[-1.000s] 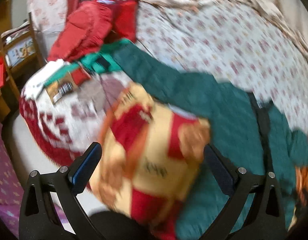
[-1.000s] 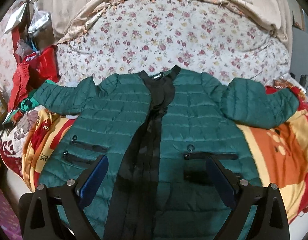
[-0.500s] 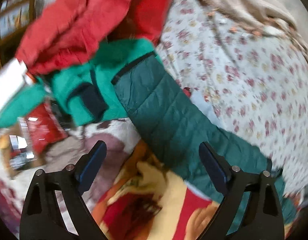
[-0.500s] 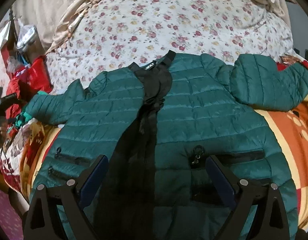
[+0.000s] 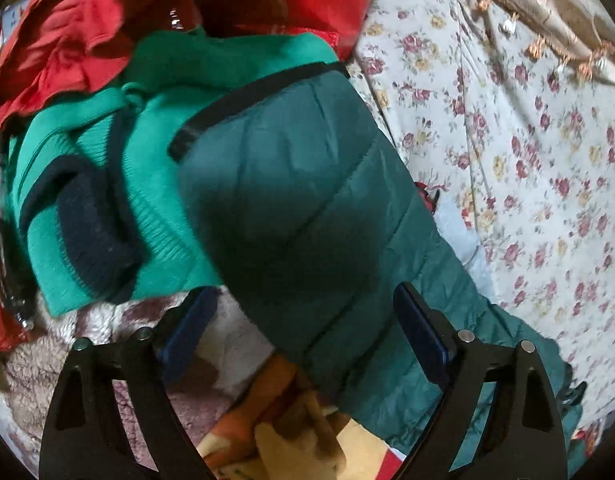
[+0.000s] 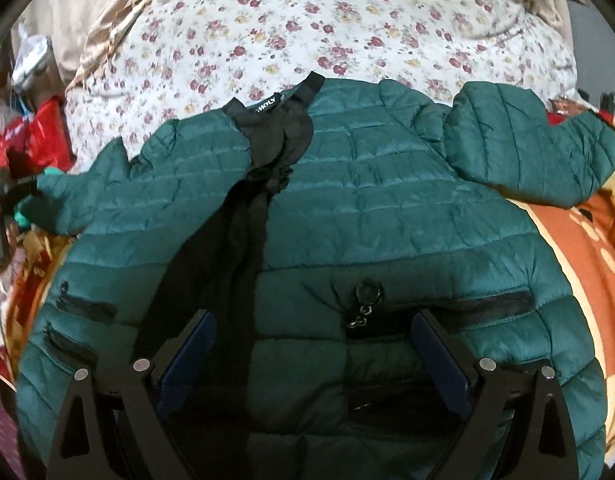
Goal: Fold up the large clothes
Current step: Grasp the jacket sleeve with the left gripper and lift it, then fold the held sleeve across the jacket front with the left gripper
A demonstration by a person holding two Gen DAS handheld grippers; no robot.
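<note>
A dark green quilted jacket (image 6: pixel 387 208) lies spread front-up on the bed, with a black zip placket (image 6: pixel 243 216) down its middle. Its right sleeve (image 6: pixel 523 148) is bent at the far right. Its left sleeve (image 5: pixel 299 216) fills the left wrist view, ending in a black-trimmed cuff (image 5: pixel 251 100). My left gripper (image 5: pixel 303 320) is open, its fingers on either side of that sleeve just below the cuff. My right gripper (image 6: pixel 307 340) is open and empty, low over the jacket's lower front by the pocket zip pull (image 6: pixel 367 296).
A bright green knit garment (image 5: pixel 107 184) and red clothes (image 5: pixel 67 28) are piled beside the left sleeve's cuff. The bed has a floral sheet (image 6: pixel 307 24). A red, yellow and orange blanket (image 6: pixel 579 248) lies under the jacket.
My left gripper has moved forward onto the left sleeve, which now sits between its fingers. My right gripper has moved lower and closer over the jacket's front.
</note>
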